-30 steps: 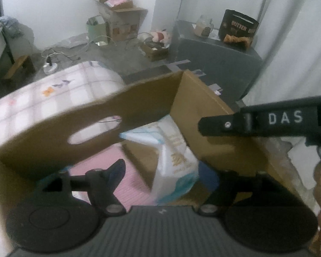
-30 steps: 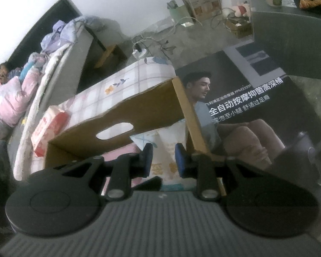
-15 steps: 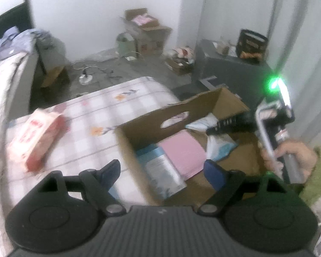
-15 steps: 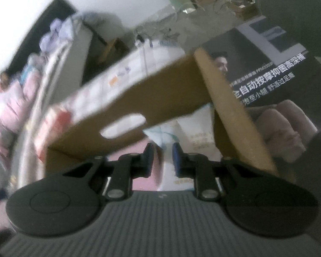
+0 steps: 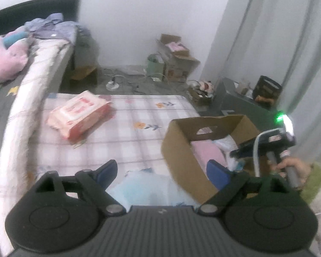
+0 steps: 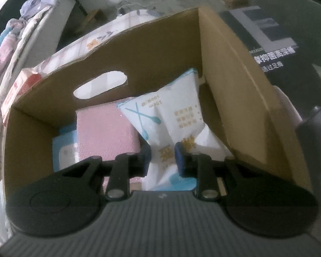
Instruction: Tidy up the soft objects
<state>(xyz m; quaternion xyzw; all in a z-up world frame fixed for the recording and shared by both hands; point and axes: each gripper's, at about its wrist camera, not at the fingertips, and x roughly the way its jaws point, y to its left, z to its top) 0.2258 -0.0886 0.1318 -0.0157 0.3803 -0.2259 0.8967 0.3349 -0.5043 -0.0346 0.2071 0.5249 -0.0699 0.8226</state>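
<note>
While the right gripper [image 6: 162, 157] reaches down into the cardboard box [image 6: 235, 79], its jaws are closed tight on the lower end of a white-and-blue soft pack [image 6: 171, 115], which leans against the box's right inner wall beside a pink pack [image 6: 107, 128] and a light blue one [image 6: 64, 147] lying flat. The left gripper [image 5: 160, 171] is outside the box over the checked bed cover [image 5: 139, 128], its jaws opening, nearly at full spread, with nothing pressed between the pads; a pale blue soft item [image 5: 147, 188] lies blurred just beneath them. Remaining loose target: a red-and-white soft pack [image 5: 79, 113] on the bed cover, ahead and to the left of the left gripper, well apart from it, far from the box [image 5: 182, 150], which sits on the gripper's right. Its long axis runs diagonally, near-left to far-right. The left hand is clearly the nearer one; the person's right hand [image 5: 293, 167] is occupied at the box. Judgement: the next pick falls to the left gripper, which should close across the pack's short side. Whether the pale blue item goes first, I cannot tell.
</note>
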